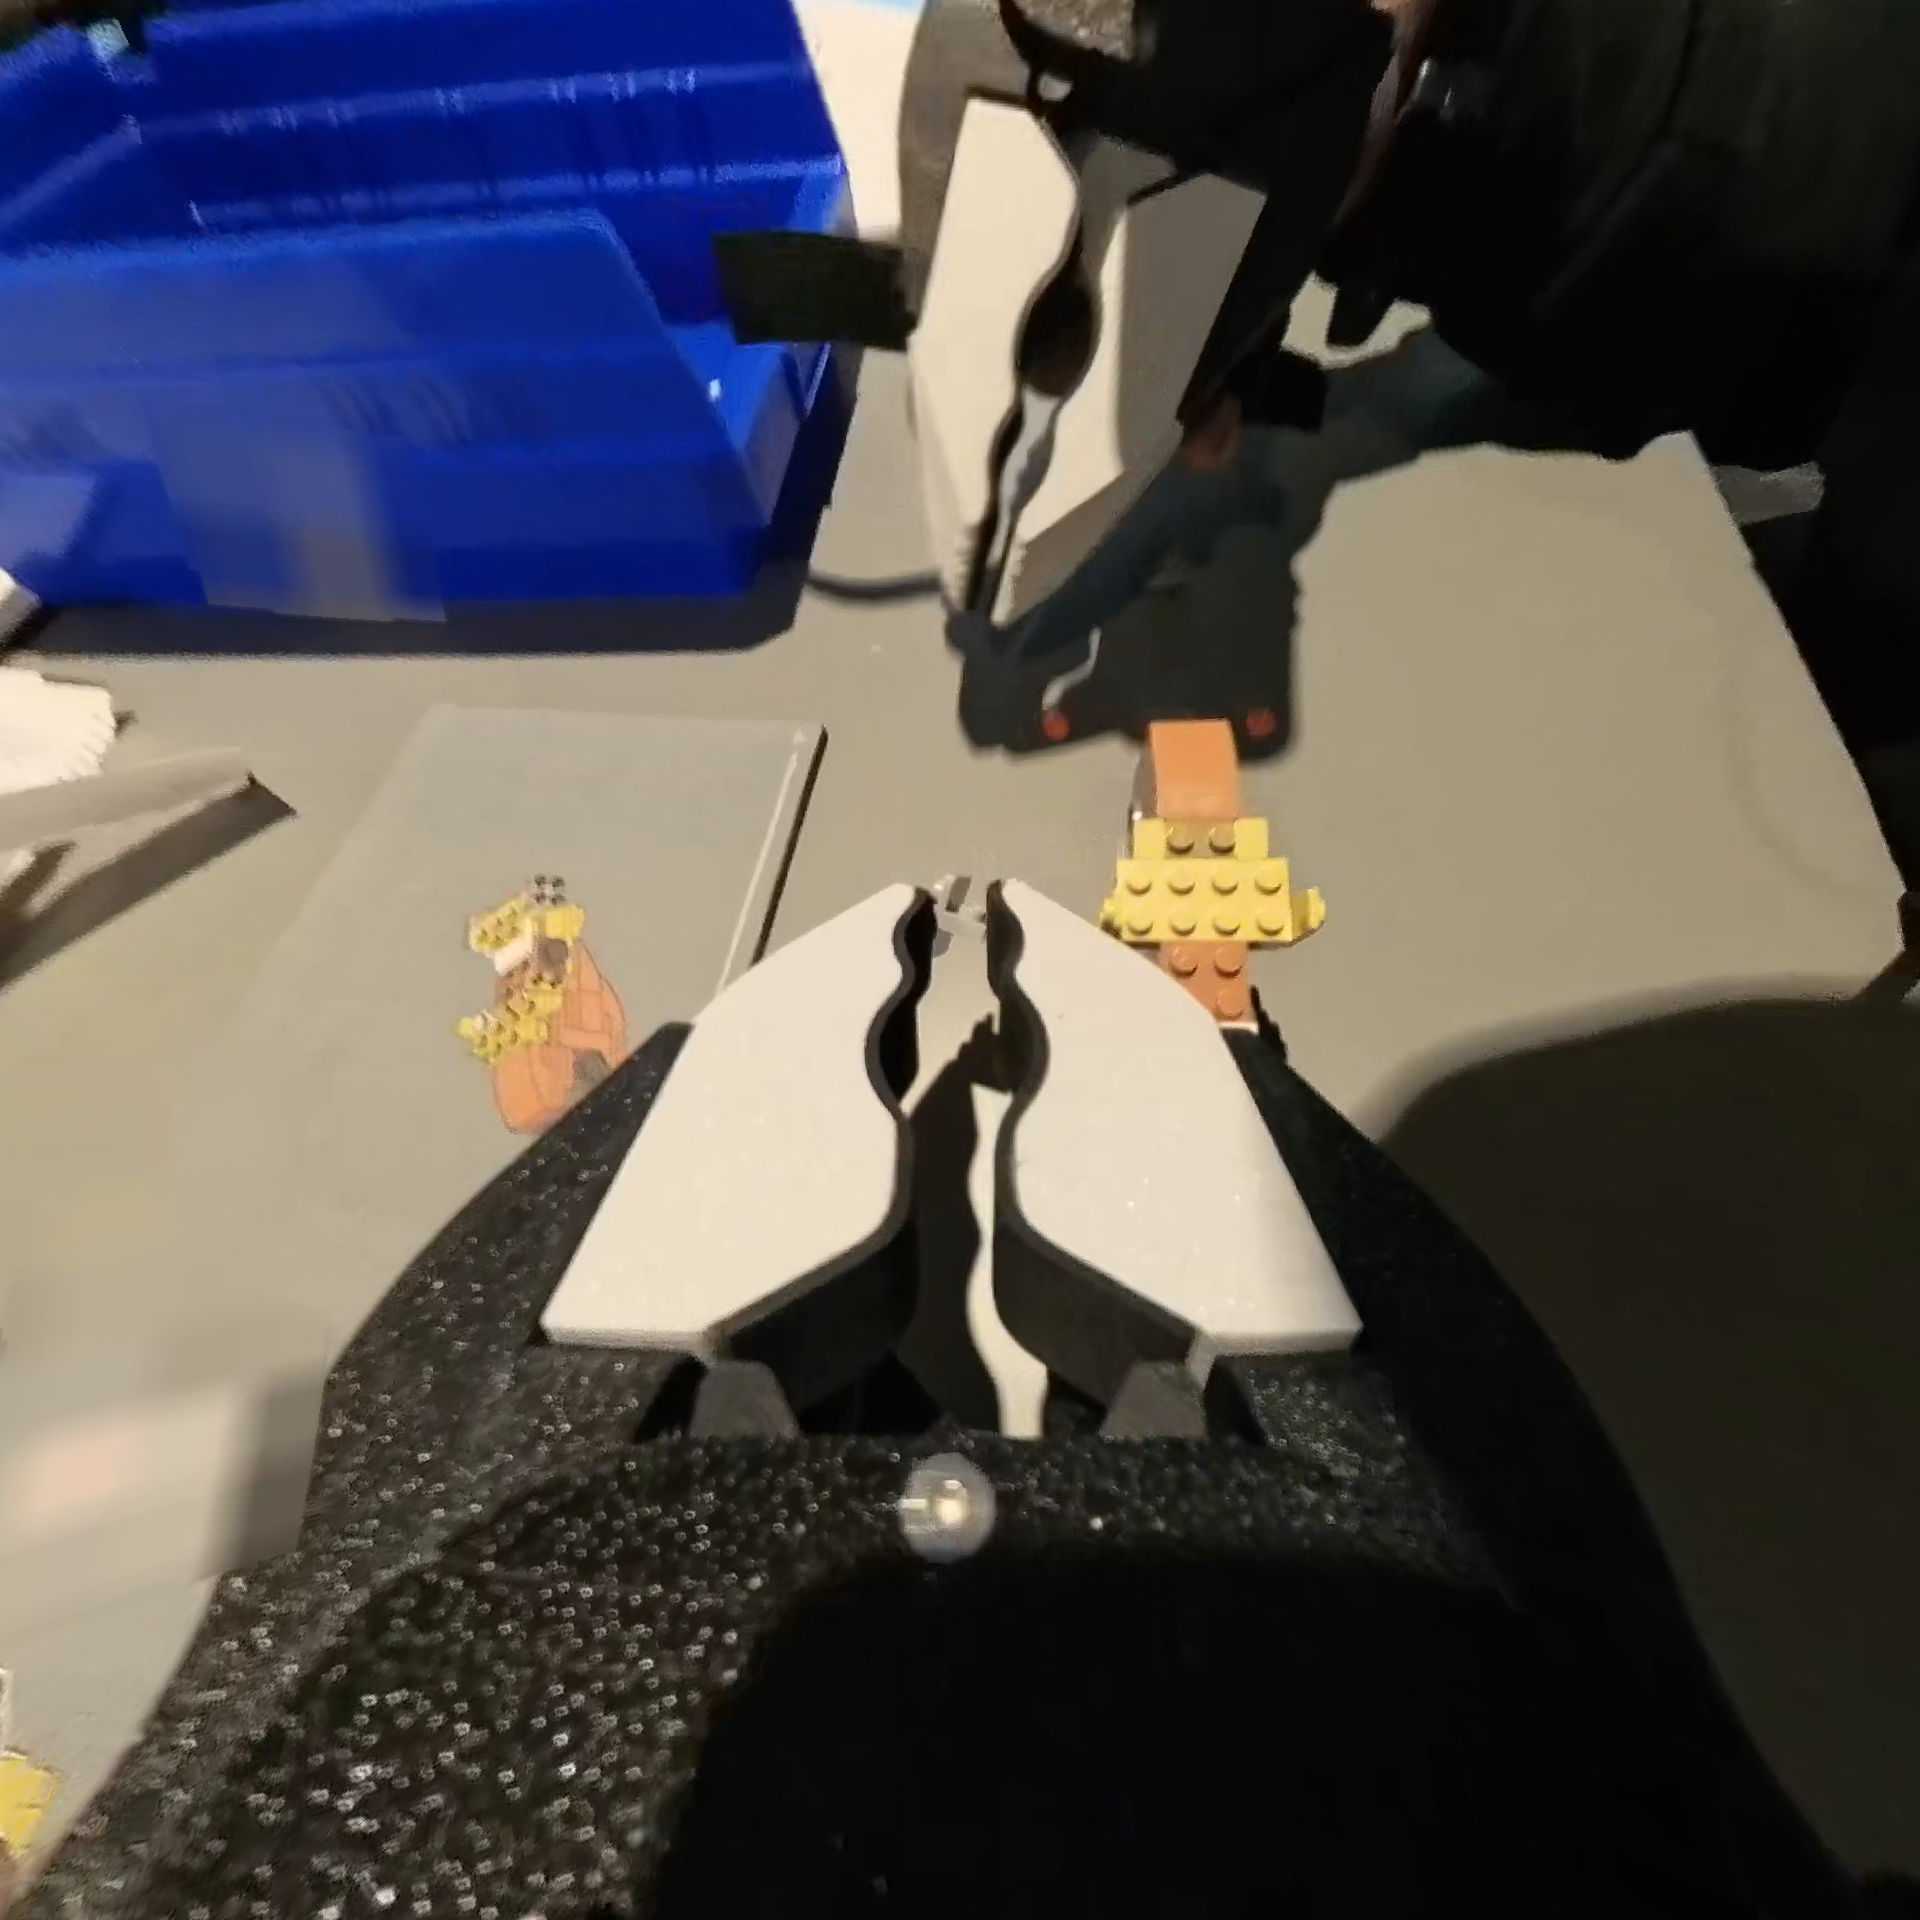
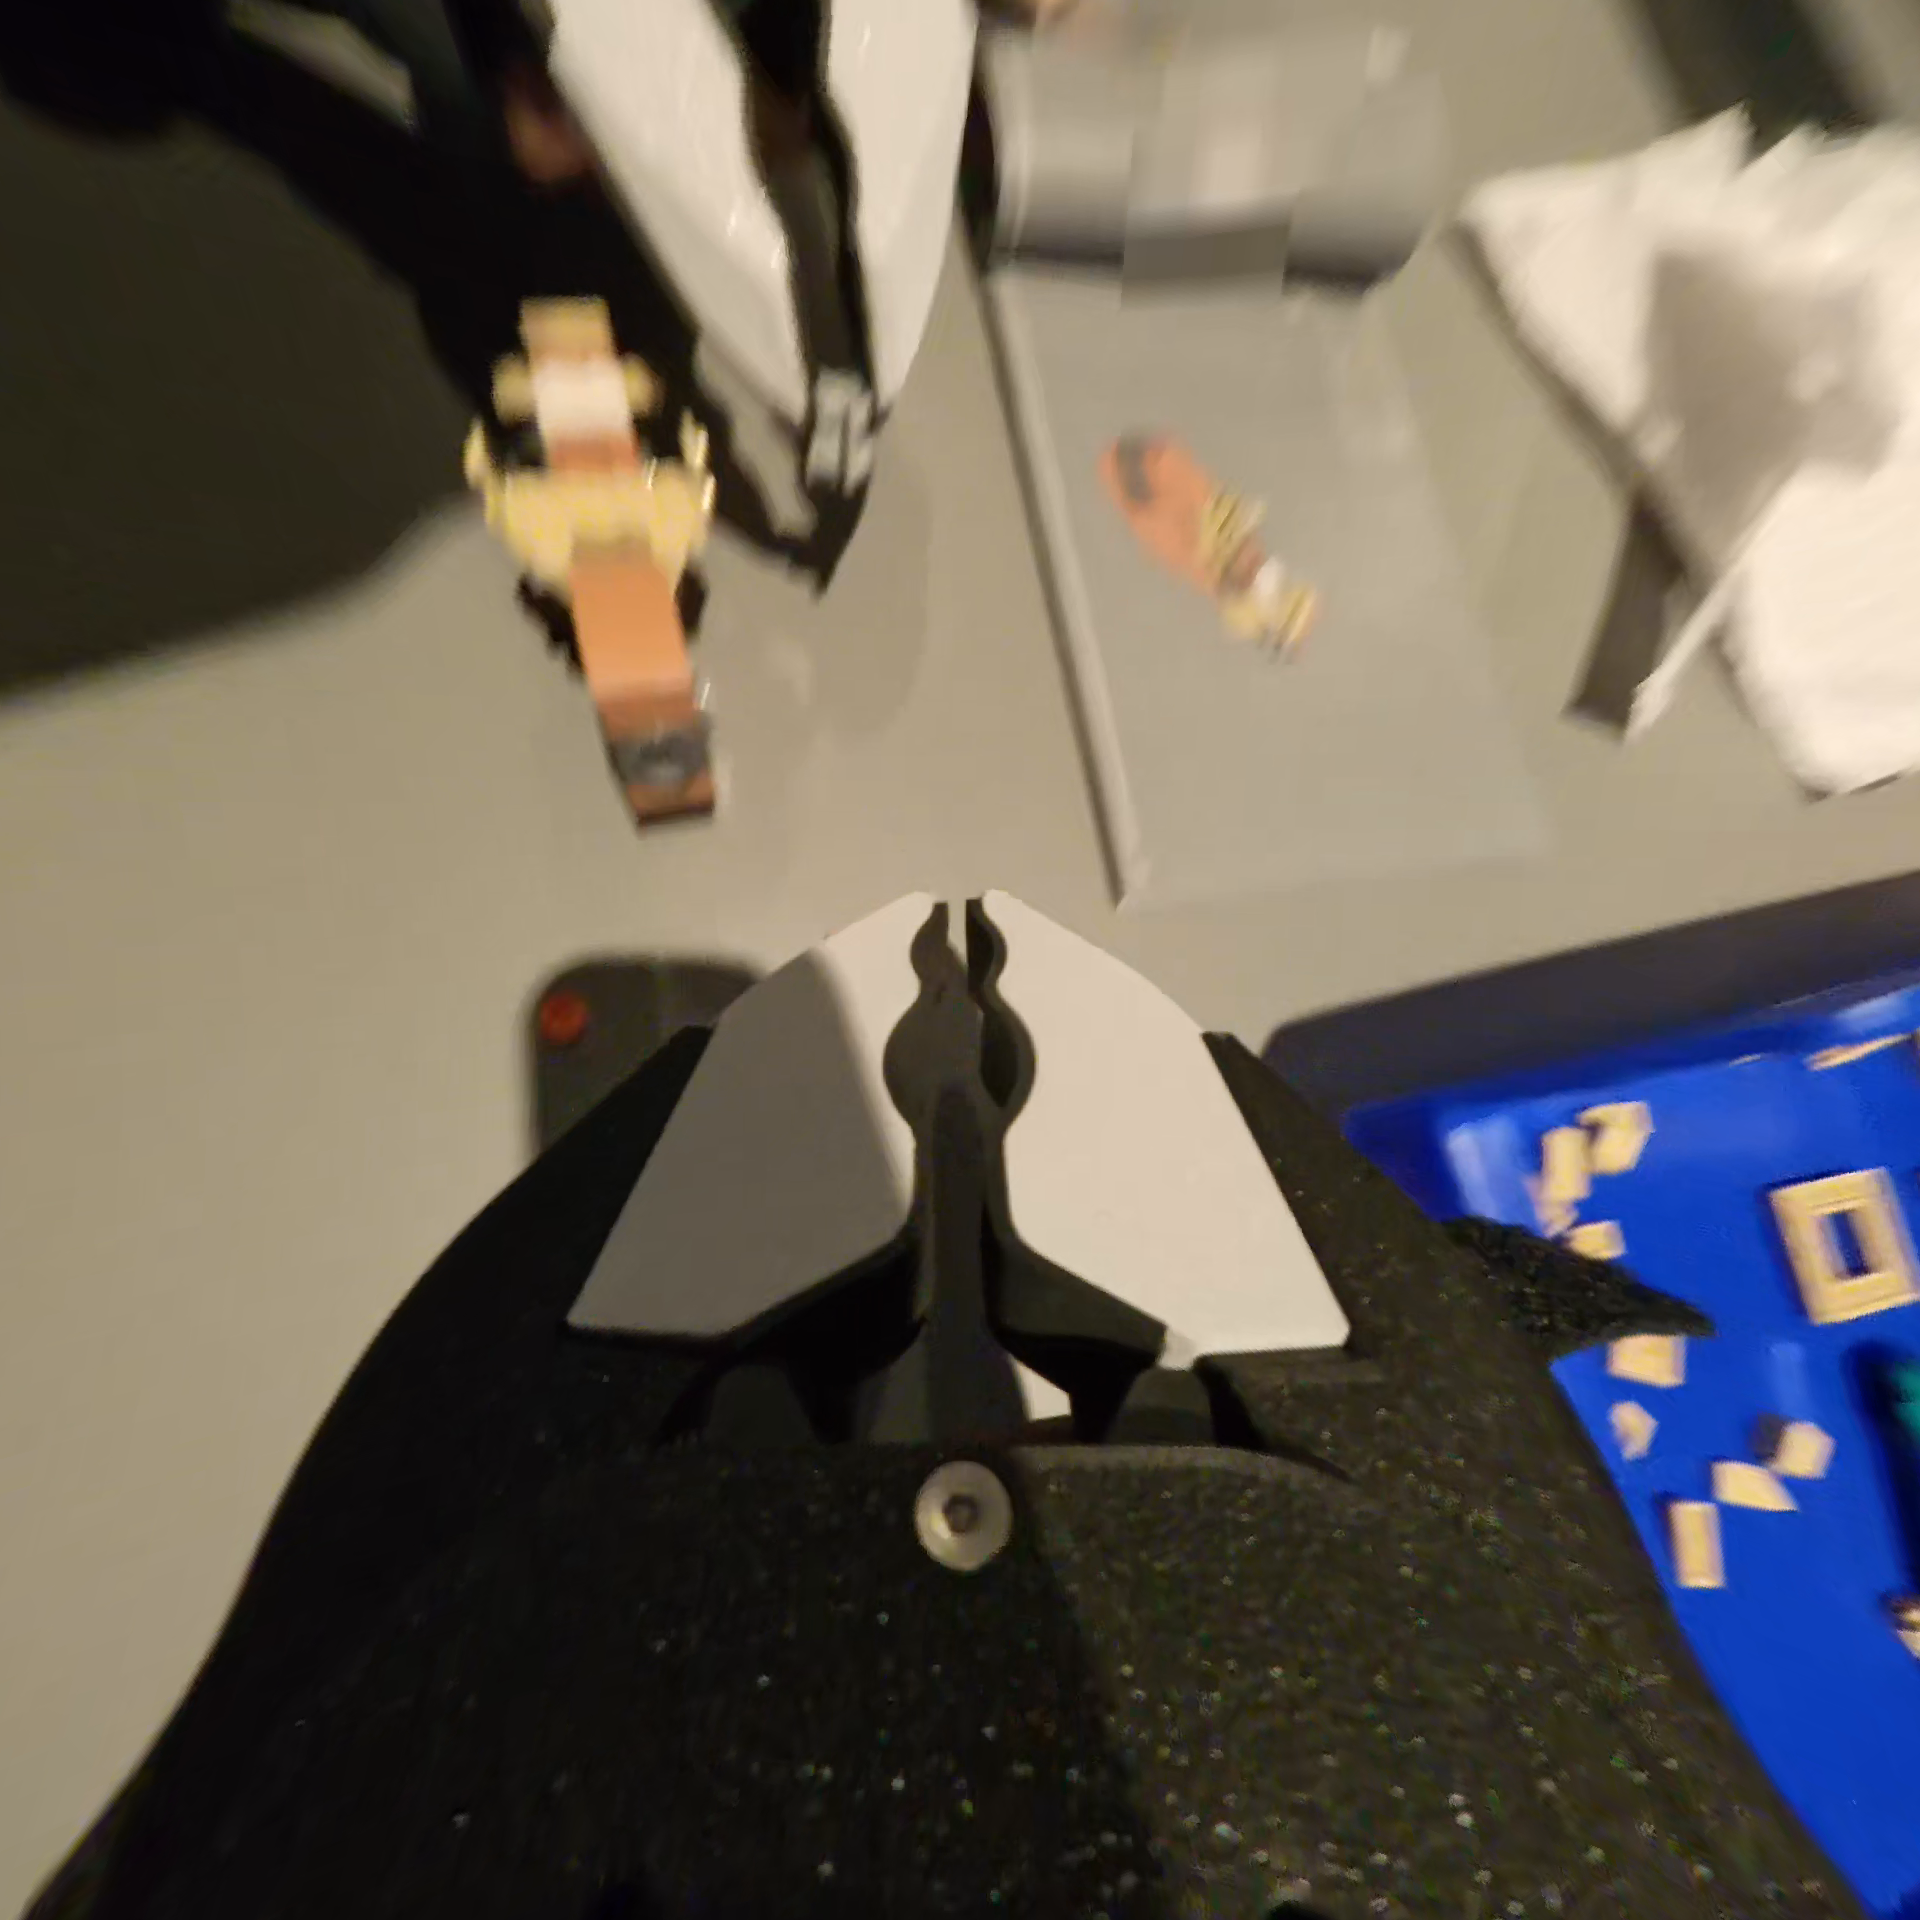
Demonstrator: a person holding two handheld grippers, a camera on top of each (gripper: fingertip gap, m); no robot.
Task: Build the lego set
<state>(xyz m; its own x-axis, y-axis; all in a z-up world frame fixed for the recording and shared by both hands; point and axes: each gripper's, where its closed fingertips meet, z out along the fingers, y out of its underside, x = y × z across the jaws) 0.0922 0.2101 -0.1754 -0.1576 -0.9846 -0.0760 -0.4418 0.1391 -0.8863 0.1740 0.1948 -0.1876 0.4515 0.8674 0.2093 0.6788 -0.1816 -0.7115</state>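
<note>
A brown and yellow lego model (image 1: 1205, 904) lies on the grey table, and also shows blurred in the right wrist view (image 2: 592, 540). My left gripper (image 1: 961, 904) is just left of the model, shut on a small pale clear piece (image 1: 951, 909). It shows in the right wrist view (image 2: 842, 436) next to the model. My right gripper (image 2: 961, 909) is shut with nothing visible between its fingers. It hangs beyond the model in the left wrist view (image 1: 982, 603), pointing down at the table.
A grey instruction sheet with a picture of the model (image 1: 540, 997) lies to the left. A blue parts bin (image 1: 364, 343) holds tan pieces (image 2: 1714, 1299). A black device with red dots (image 1: 1122, 696) sits behind the model. White bags (image 2: 1714, 364) lie nearby. There is about 9 cm between the tips of the two grippers.
</note>
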